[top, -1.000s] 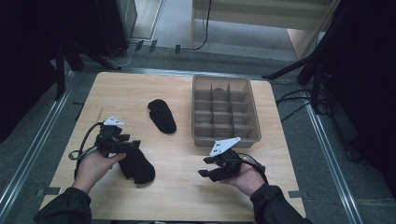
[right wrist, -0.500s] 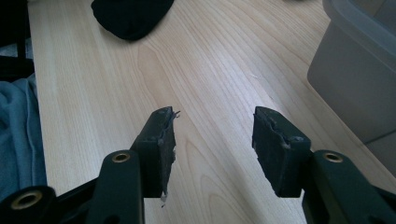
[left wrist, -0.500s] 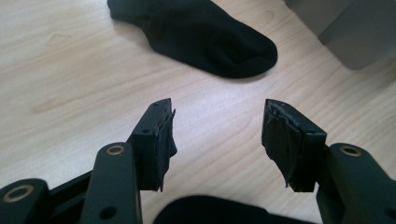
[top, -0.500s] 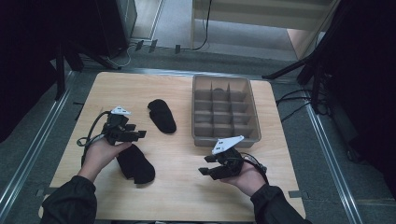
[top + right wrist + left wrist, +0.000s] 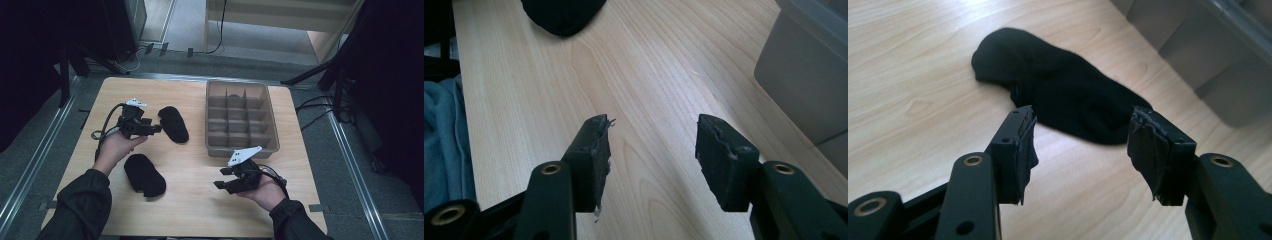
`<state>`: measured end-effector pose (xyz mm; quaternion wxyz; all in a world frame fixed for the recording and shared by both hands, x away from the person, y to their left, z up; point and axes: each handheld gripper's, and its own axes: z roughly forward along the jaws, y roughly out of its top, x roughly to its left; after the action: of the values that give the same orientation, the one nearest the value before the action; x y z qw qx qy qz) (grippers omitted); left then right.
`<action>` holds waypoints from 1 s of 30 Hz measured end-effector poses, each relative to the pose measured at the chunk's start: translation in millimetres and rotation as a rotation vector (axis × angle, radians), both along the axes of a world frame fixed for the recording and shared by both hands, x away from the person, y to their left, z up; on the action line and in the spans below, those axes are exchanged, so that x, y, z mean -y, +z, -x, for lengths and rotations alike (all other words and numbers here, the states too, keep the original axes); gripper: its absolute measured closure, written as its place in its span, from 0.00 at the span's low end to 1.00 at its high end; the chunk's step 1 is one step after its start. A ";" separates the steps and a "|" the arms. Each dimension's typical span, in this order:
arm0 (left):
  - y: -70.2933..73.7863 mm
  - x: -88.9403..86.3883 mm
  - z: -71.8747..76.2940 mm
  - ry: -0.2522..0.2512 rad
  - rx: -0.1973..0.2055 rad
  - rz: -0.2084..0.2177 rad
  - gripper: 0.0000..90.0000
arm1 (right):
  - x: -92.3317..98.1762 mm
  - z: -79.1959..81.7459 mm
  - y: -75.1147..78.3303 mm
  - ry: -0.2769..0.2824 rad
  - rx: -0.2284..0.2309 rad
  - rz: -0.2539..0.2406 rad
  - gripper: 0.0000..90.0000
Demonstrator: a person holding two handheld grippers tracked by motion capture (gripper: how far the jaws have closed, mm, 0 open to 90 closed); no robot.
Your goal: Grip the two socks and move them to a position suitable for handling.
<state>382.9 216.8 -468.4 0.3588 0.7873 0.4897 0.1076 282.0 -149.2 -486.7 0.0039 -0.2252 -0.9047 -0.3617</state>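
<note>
Black fabric marks both things in hand in the high view: a far sock [image 5: 173,124] lies on the pale wooden surface [image 5: 190,200] just left of the grey divided bin [image 5: 242,119], and a near sock [image 5: 144,174] lies closer to the person, well apart from the bin. The left hand-held gripper [image 5: 155,128] hovers with its tips just beside the far sock, jaws parted and nothing between them; the right hand-held gripper [image 5: 220,181] is held low over bare wood in front of the bin, its jaws also apart and empty. The bin's compartments look empty from here, so by my reading nothing is stowed yet: both socks are left to pick up, and the left hand seems set on the far one first. In the left gripper view the far sock [image 5: 1063,95] lies flat just beyond the spread jaws, one pad [image 5: 1155,150] wrapped in worn black tape, with a grey wall of the bin [image 5: 1198,55] at the upper right. In the right gripper view the open jaws frame only wood grain; the near sock [image 5: 561,12] shows at the top edge and the bin's side [image 5: 809,75] at the right. No brand, label or writing can be read on anything.
</note>
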 end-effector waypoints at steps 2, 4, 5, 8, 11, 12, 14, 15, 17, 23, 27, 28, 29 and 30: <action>-2.1 2.4 -7.1 0.001 -0.012 -0.020 0.48 | 1.1 -0.3 0.4 -0.007 -0.002 0.001 0.53; -3.9 5.5 -14.2 -0.001 -0.022 -0.029 0.48 | 1.5 0.0 0.6 -0.004 -0.002 -0.001 0.54; -4.7 7.3 -16.9 0.001 -0.013 -0.038 0.47 | 1.2 0.4 0.7 0.000 -0.003 0.000 0.55; -6.4 10.9 -25.0 -0.003 -0.019 -0.035 0.46 | 0.2 2.1 0.2 0.016 0.000 0.015 0.56; -9.3 14.8 -32.9 -0.010 -0.020 -0.045 0.46 | 0.2 2.7 0.4 0.023 0.005 0.016 0.56; -10.1 15.7 -35.6 -0.015 -0.028 -0.041 0.46 | 0.6 2.5 0.8 0.020 0.005 0.015 0.56; -12.4 18.6 -40.1 -0.015 -0.030 -0.038 0.46 | 1.5 1.2 1.3 0.015 0.007 0.008 0.56; -13.4 20.5 -41.9 -0.016 -0.035 -0.040 0.46 | 1.8 0.8 1.4 0.011 0.004 0.005 0.55; -15.2 24.5 -45.5 -0.018 -0.042 -0.041 0.48 | 1.7 0.4 1.1 0.011 0.000 0.005 0.55; -24.4 30.5 -58.0 0.002 -0.021 -0.001 0.48 | -0.4 2.4 1.6 0.022 0.003 0.008 0.55; -31.4 36.9 -65.3 -0.013 -0.054 -0.050 0.48 | 0.9 1.8 2.0 0.023 0.007 0.002 0.55; -32.6 38.7 -66.1 -0.015 -0.049 -0.054 0.48 | 1.2 1.6 1.8 0.021 0.006 0.002 0.55; -33.5 39.8 -66.6 -0.016 -0.048 -0.056 0.48 | 1.4 1.4 1.7 0.019 0.003 0.003 0.55; -35.1 40.8 -67.1 -0.021 -0.052 -0.046 0.48 | 1.5 1.2 1.7 0.019 0.003 0.003 0.55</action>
<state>450.0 176.0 -503.5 0.3291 0.8030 0.4878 0.0946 280.8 -150.8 -485.0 0.0058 -0.2163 -0.9072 -0.3608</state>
